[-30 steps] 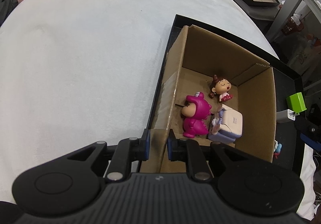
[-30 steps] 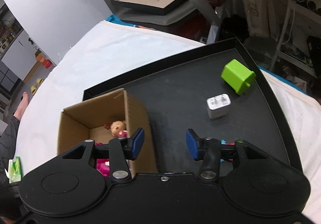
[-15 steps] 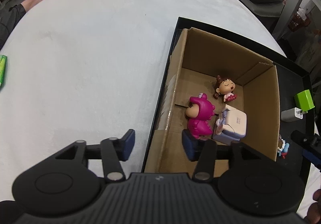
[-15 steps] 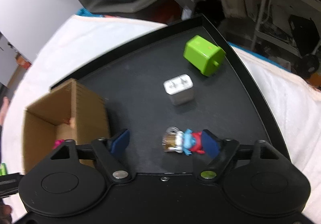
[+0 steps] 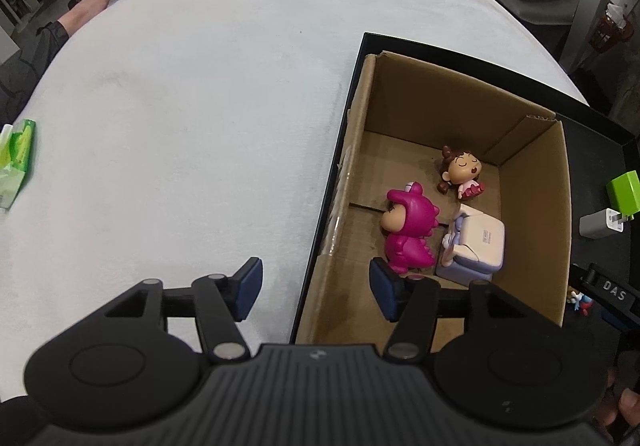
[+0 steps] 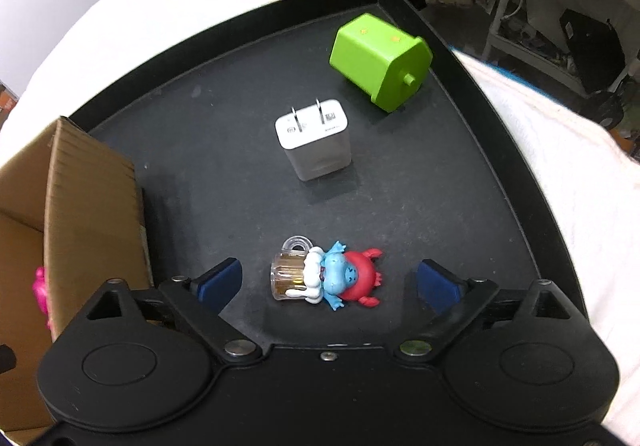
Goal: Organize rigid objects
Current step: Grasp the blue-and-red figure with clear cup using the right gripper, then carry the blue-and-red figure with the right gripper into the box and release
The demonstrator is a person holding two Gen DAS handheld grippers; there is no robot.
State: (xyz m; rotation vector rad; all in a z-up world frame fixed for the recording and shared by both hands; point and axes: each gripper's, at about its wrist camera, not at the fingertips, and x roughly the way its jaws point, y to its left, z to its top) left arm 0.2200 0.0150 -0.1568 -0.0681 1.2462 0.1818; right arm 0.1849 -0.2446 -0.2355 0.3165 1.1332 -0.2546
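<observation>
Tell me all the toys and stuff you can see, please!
Cardboard box: one, brown, open, on black tray.
Black tray: one, on white cloth.
Dinosaur-suit figurine: one, magenta, in box.
Sleeping girl figurine: one, brown hair, pink dress, in box.
Boxy toy: one, white and lilac, in box beside dinosaur.
Wall charger: one, white, tray middle.
Green block: one, lime, tray's far corner.
Blue and red figurine with mug: one, lying on tray.
Tissue pack: one, green, on cloth.
Left gripper: fingers open, astride box wall.
Right gripper: fingers open, either side of mug figurine.

Three figurines point(image 5: 412, 230) lie in the box point(image 5: 556, 230) on the tray point(image 6: 460, 198), charger point(image 6: 314, 140) beside it
</observation>
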